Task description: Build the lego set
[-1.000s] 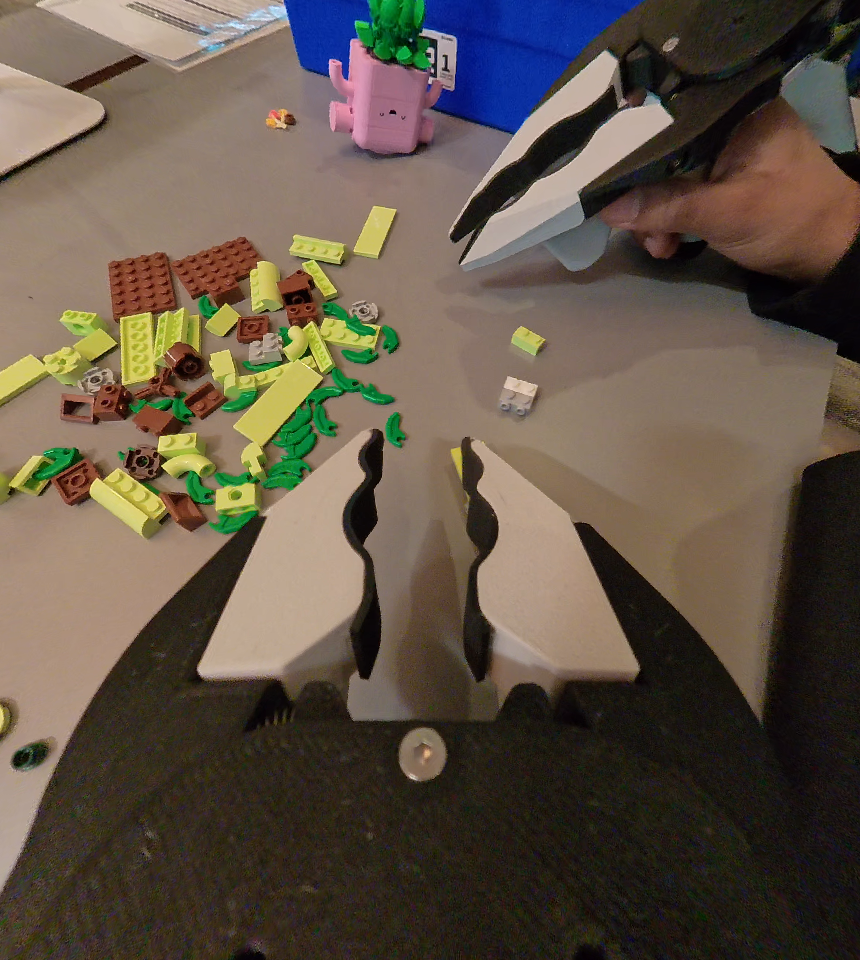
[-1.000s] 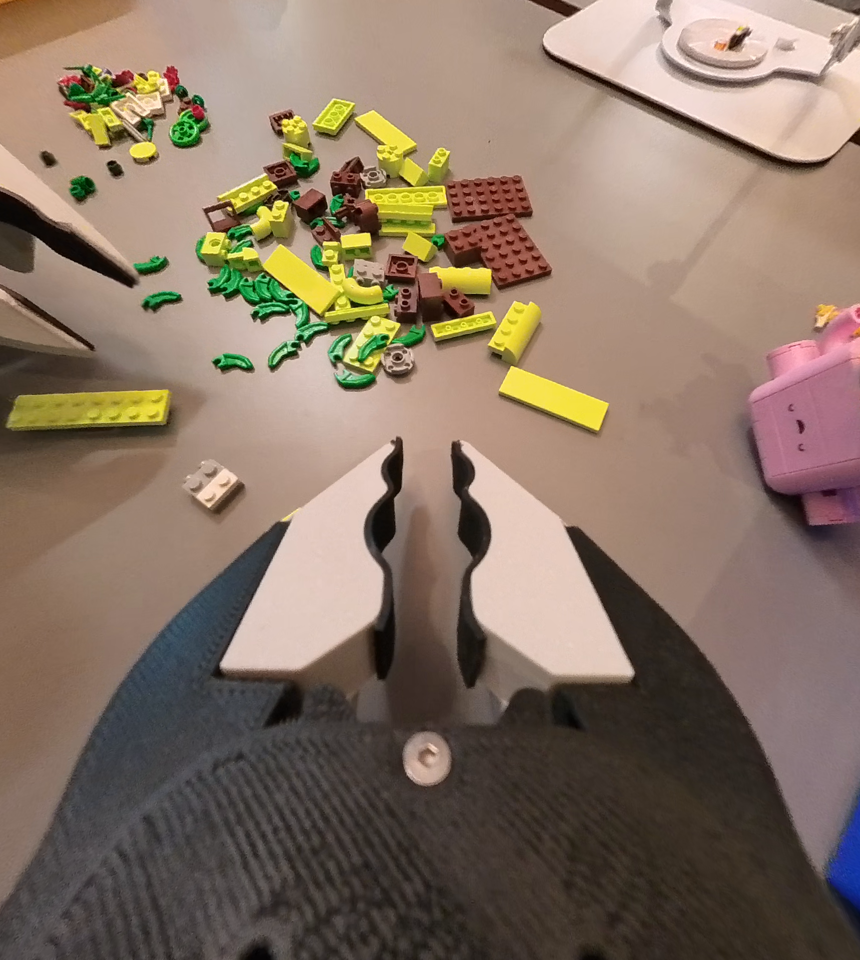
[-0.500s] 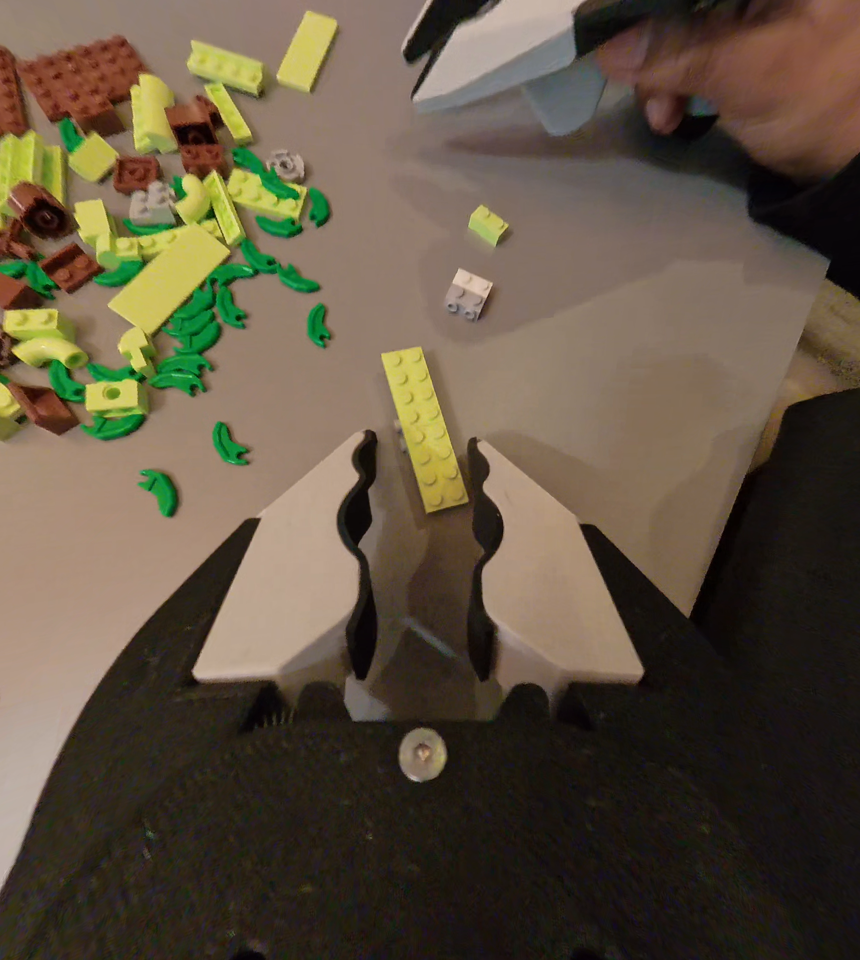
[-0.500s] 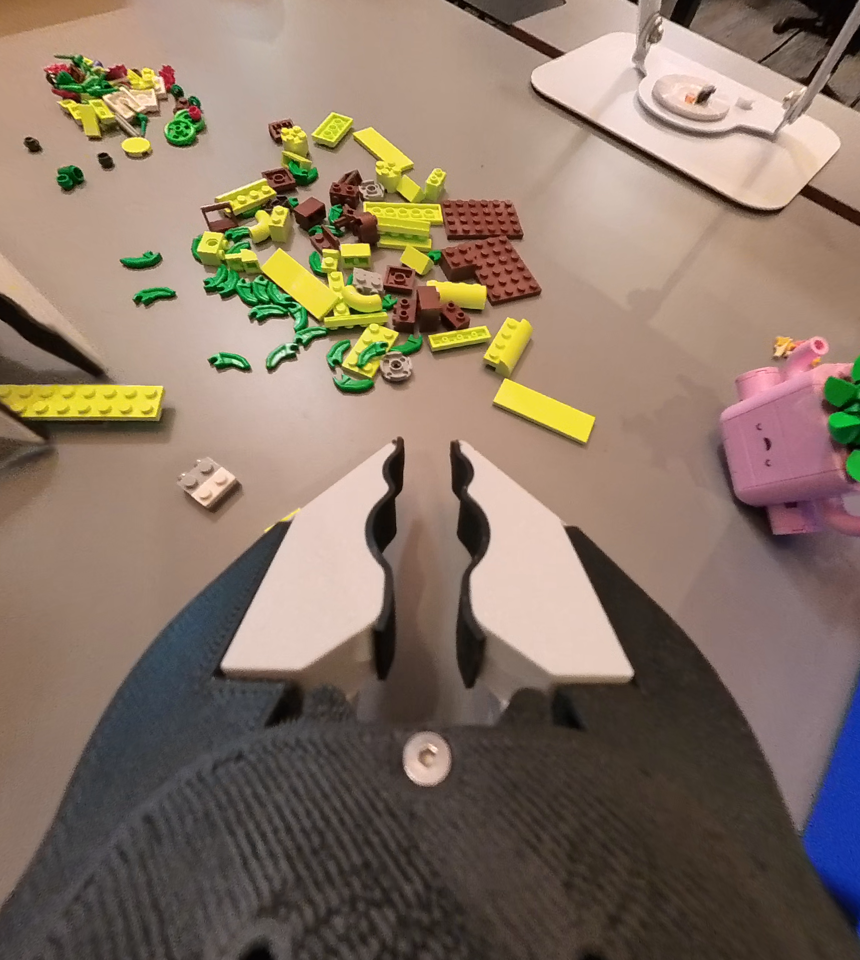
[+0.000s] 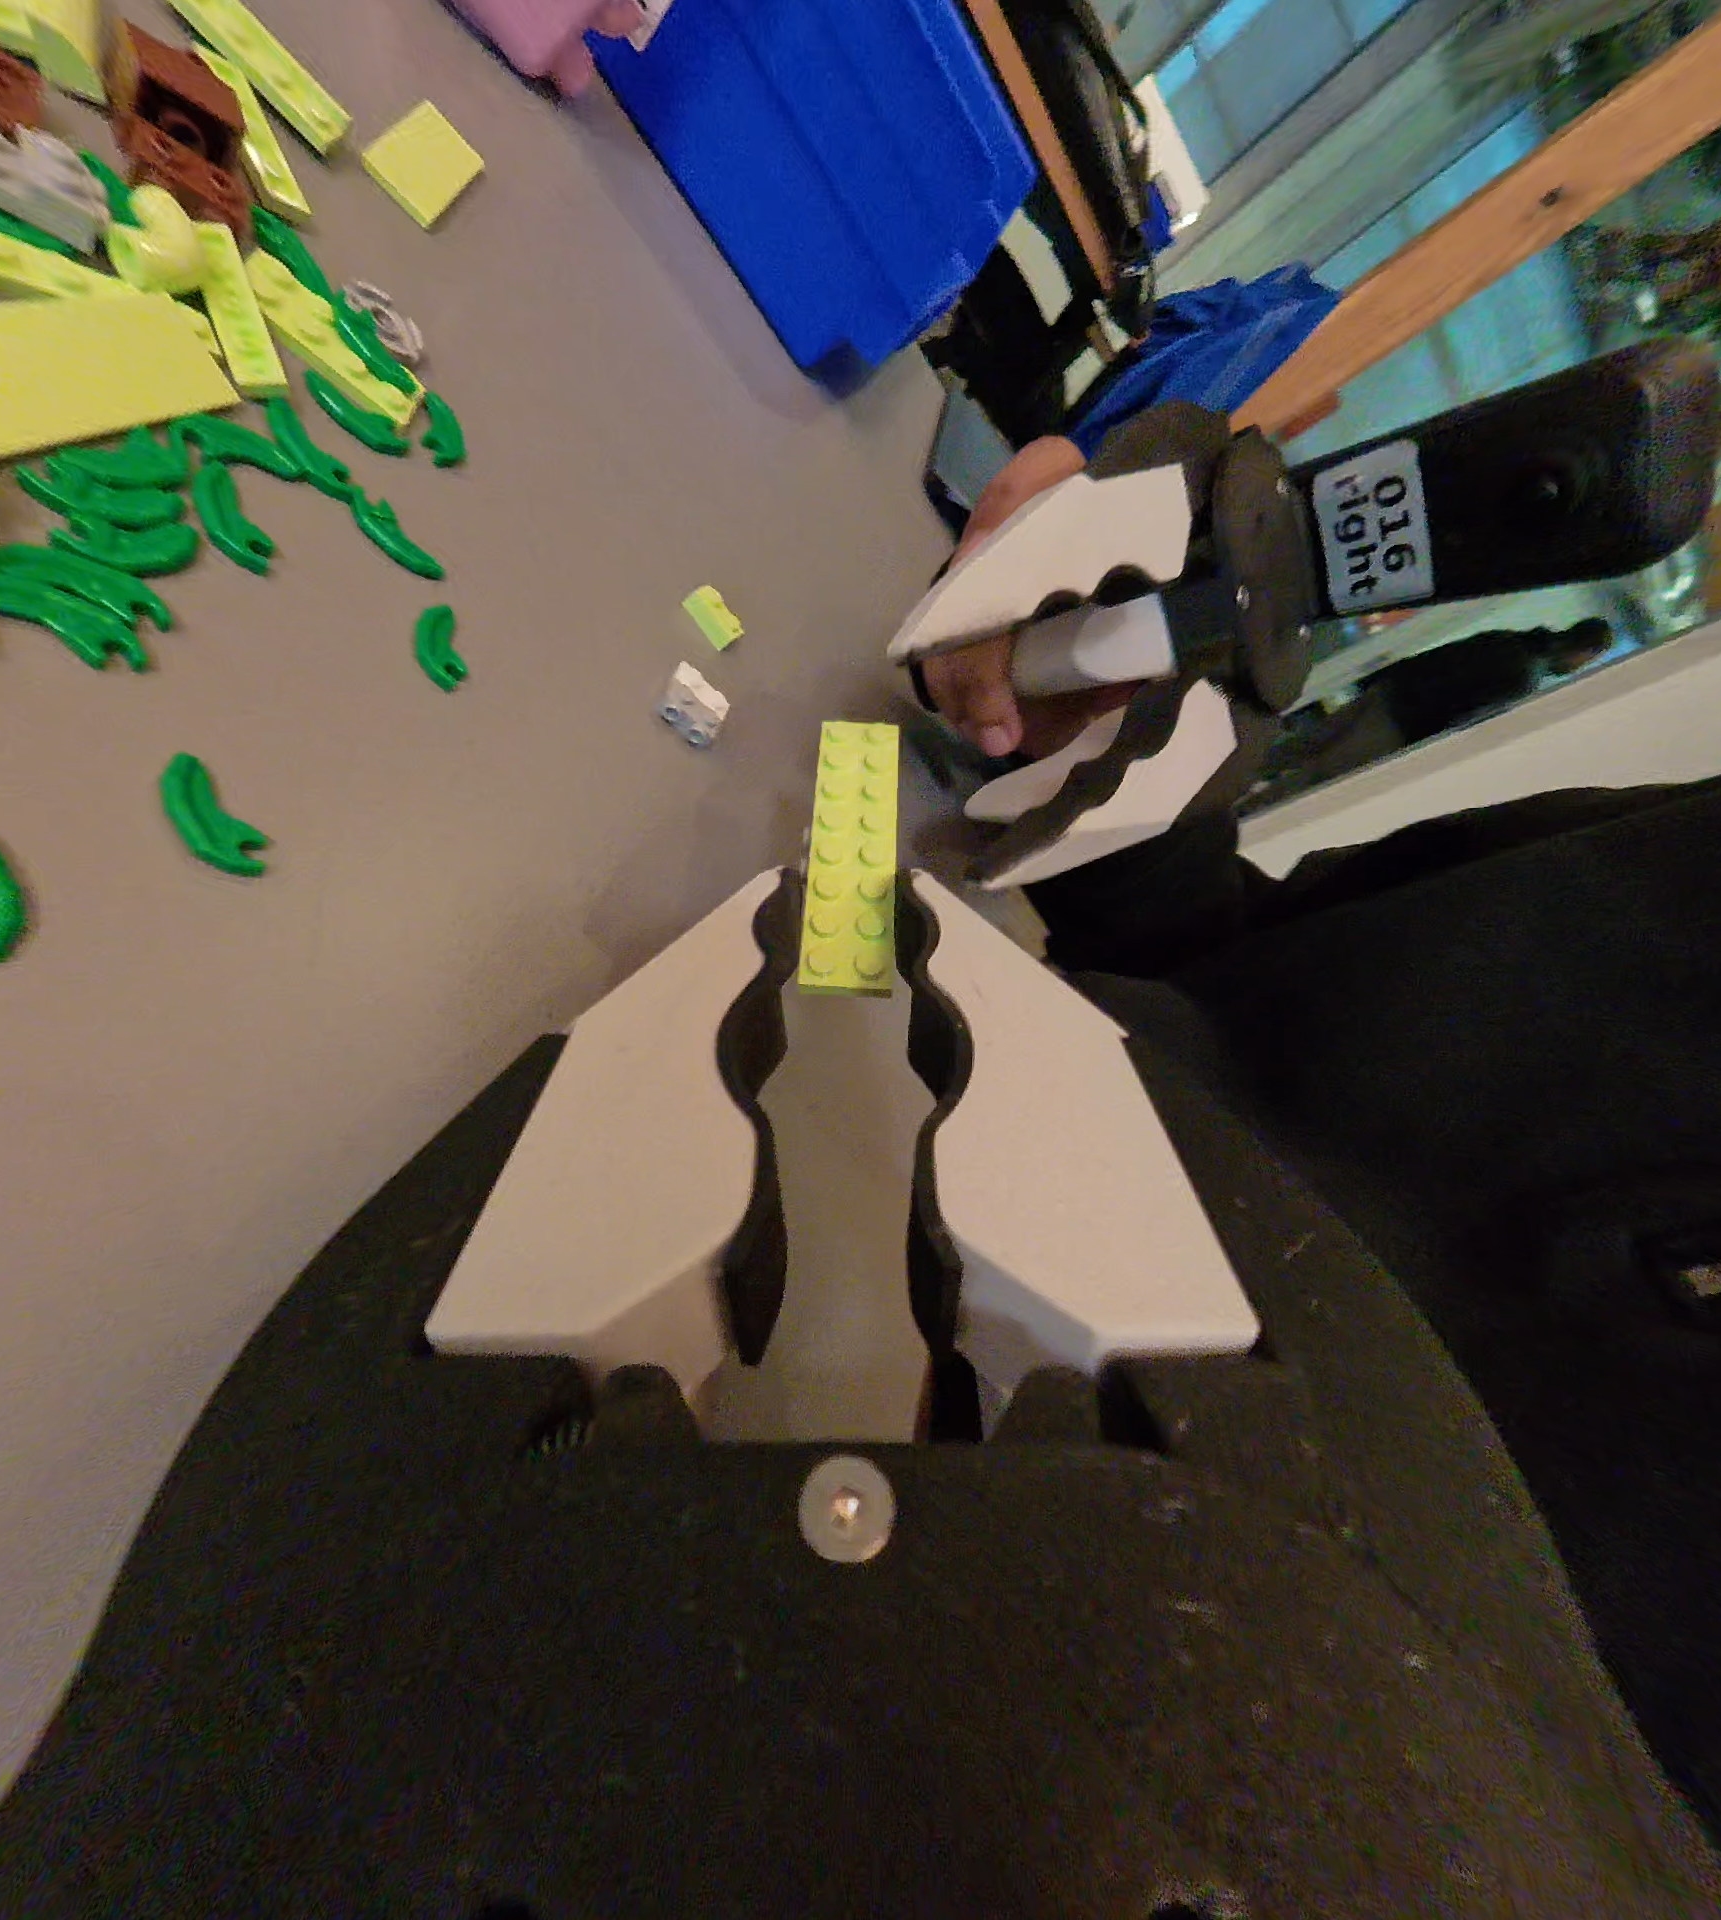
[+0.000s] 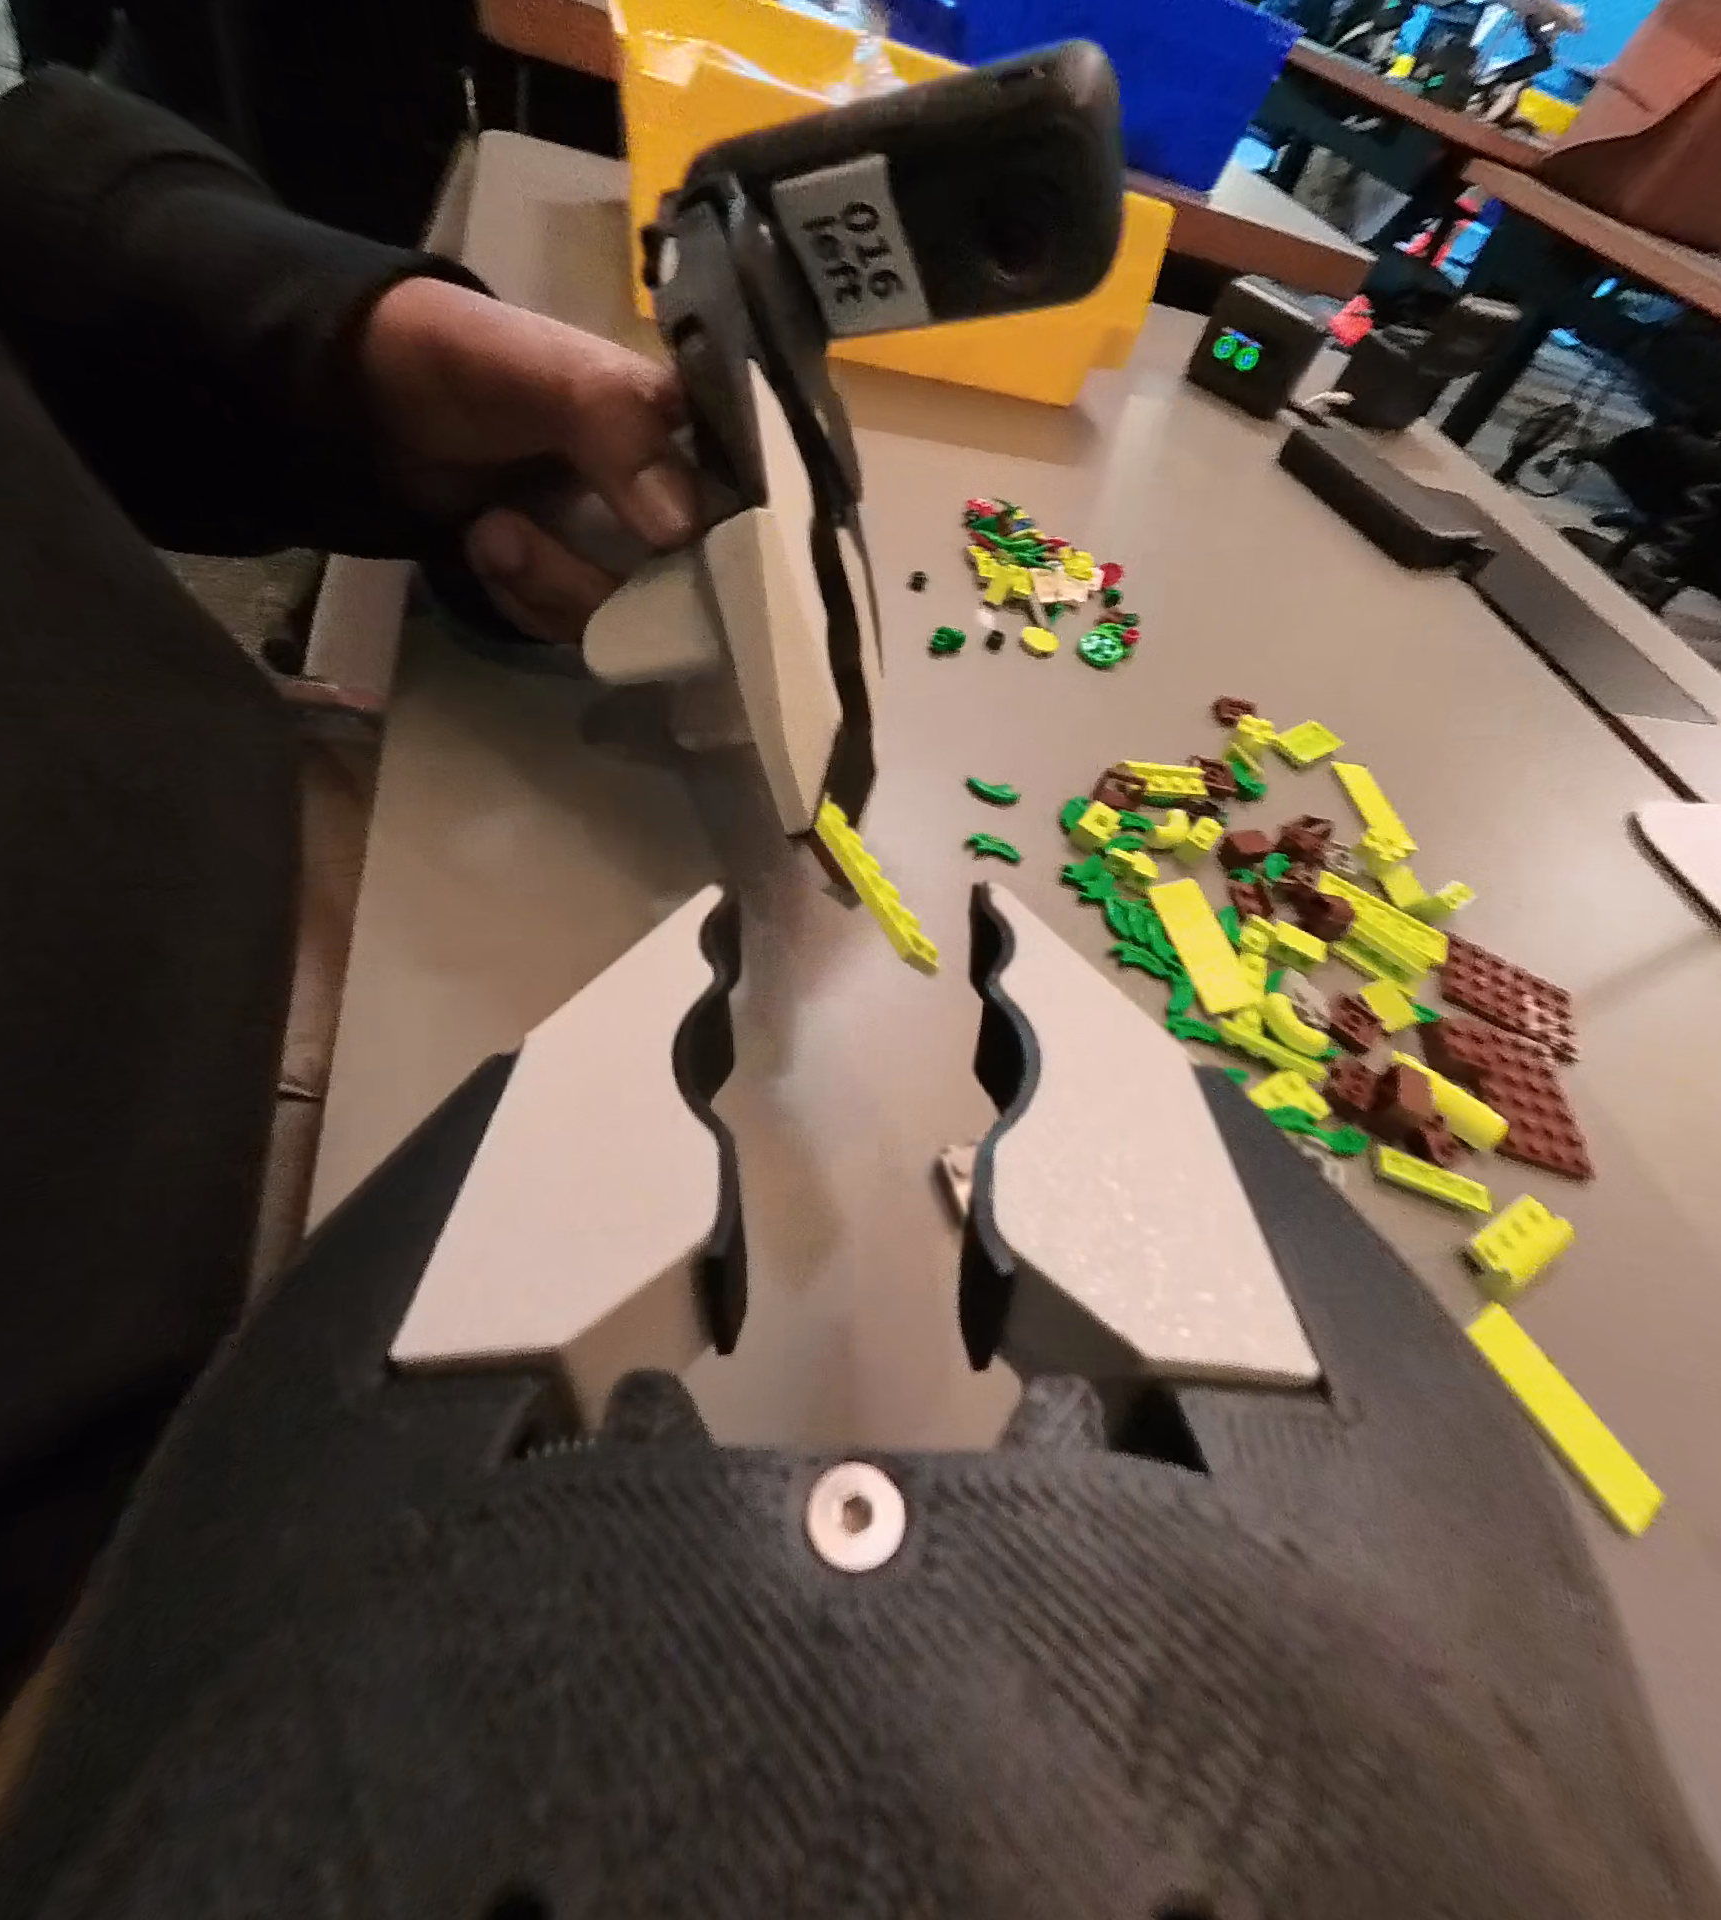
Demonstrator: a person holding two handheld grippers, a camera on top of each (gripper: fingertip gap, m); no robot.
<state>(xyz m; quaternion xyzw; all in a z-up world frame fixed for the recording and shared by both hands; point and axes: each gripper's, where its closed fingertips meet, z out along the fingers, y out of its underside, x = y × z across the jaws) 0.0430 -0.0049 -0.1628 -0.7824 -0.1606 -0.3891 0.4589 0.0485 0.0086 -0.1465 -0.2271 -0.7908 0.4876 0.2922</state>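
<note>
The left gripper [image 5: 845, 883] was clamped on one lime plate [image 5: 851, 862], lifted off the grey table [image 5: 482, 810] and pointing to twelve o'clock. At two o'clock the right gripper [image 5: 949, 748] waited, jaws spread, holding nothing. Judged step: first pick-up, done. Next: fetch a mate, maybe one grey brick [image 5: 694, 705] or one small lime brick [image 5: 714, 615], at eleven.

The left gripper [image 5: 848, 902] was clamped on something at its tips, tilted down — the right gripper [image 6: 851, 906] gaped wide, facing it.
</note>
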